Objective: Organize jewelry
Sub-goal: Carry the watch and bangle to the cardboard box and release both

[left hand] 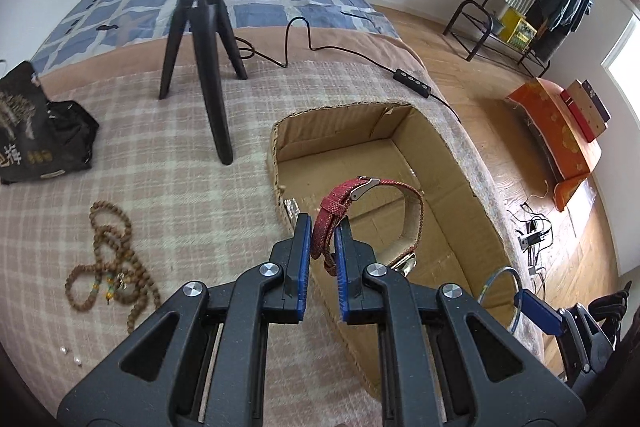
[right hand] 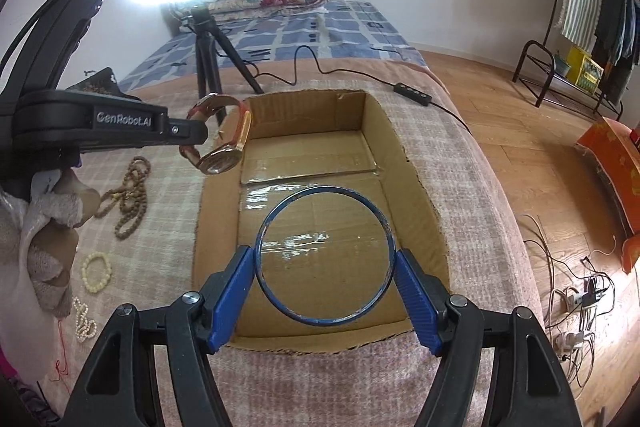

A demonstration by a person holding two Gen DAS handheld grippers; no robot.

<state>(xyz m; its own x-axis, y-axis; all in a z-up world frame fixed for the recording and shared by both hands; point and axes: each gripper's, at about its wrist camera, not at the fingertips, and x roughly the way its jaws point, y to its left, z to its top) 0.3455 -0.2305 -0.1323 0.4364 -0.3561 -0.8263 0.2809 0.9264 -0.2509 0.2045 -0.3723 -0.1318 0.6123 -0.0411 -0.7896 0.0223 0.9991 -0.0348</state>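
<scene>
— Gripping anything, the left tongs [left hand: 323, 227]?
— Yes, clenched on the red strap of a watch [left hand: 362, 201], held above the near-left corner of the cardboard box [left hand: 452, 151] on the bed [left hand: 160, 155].
— And the right tongs [right hand: 325, 263]?
— Clamped across a blue bangle [right hand: 325, 255] over the box's near end. Wooden beads [left hand: 110, 259] lie at nine o'clock from the box — a tripod [left hand: 202, 39] at eleven.
</scene>
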